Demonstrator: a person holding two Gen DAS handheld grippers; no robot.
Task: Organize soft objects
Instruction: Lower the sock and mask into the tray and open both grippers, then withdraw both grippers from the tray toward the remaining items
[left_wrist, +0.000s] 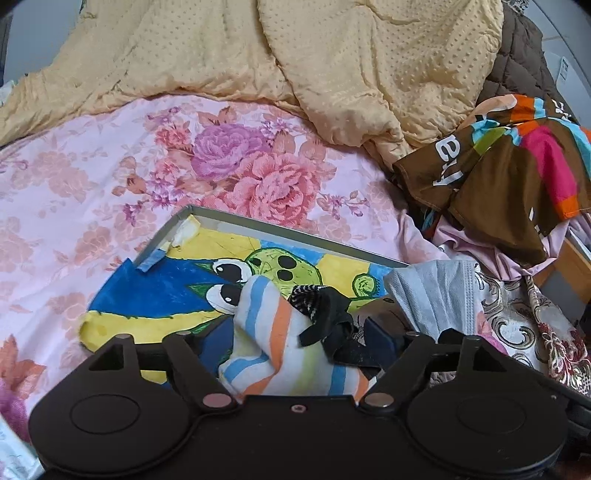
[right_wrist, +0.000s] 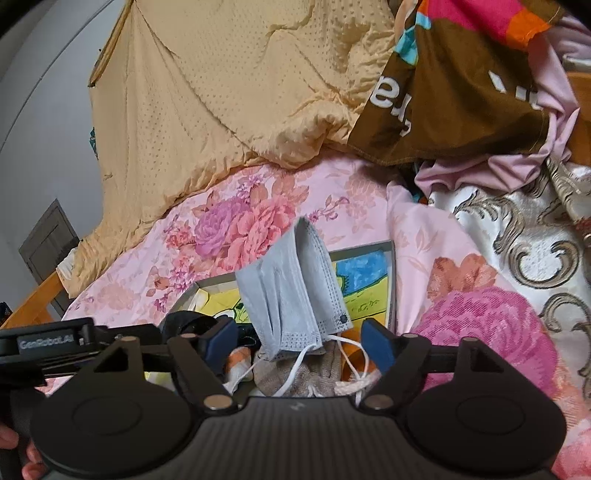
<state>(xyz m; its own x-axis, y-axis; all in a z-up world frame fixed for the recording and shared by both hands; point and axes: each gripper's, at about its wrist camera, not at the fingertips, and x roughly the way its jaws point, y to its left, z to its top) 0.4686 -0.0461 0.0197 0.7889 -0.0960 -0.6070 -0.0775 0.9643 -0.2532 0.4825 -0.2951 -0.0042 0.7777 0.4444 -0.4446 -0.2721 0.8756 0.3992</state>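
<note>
The left gripper (left_wrist: 291, 343) stood spread around a striped sock (left_wrist: 280, 354) and a black cloth (left_wrist: 328, 328), its pads mostly hidden; the right gripper (right_wrist: 301, 341) gaped, a mask (right_wrist: 291, 295) between its jaws, covering the tray (right_wrist: 391, 280) below.

striped sock (left_wrist: 280, 343): white, blue, orange, yellow-green. face mask (right_wrist: 295, 288): pale grey-blue. bedsheet (left_wrist: 92, 177): pink floral.

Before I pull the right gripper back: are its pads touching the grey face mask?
Apart. The right wrist view shows the right gripper open, a clear gap between each blue pad and the grey face mask.
</note>
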